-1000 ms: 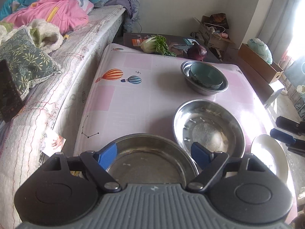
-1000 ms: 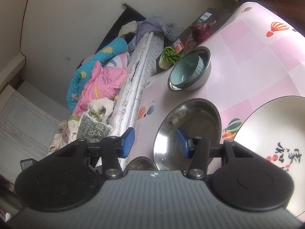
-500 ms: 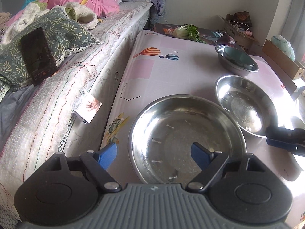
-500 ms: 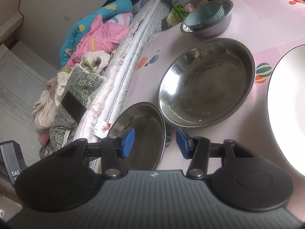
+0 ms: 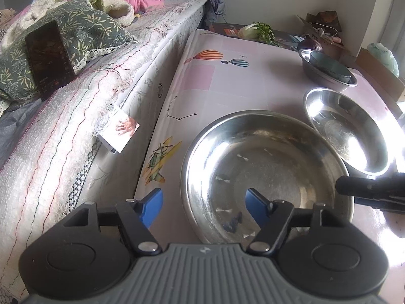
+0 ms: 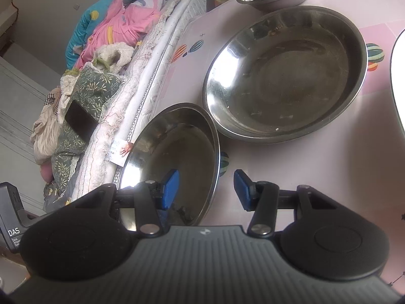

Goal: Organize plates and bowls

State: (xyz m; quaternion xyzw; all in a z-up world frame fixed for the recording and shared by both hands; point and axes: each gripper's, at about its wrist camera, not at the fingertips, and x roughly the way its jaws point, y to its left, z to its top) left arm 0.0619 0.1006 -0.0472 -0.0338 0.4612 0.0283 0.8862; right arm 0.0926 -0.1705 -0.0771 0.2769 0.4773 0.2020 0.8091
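Steel, shiny and round: near basin (image 5: 265, 167) sits at the table's (image 5: 227, 86) near-left corner, its left rim close to the edge beside the bed (image 5: 101, 81). Left gripper (image 5: 203, 206) straddles that left rim, blue pads apart and closing, not yet pressing. Right gripper (image 6: 206, 186) straddles the right rim of the same basin (image 6: 174, 157), jaws parted, no contact. Second steel basin (image 6: 286, 73) lies just beyond; a small steel bowl (image 5: 329, 71) nesting a teal one stands far right; bare pink cloth far left
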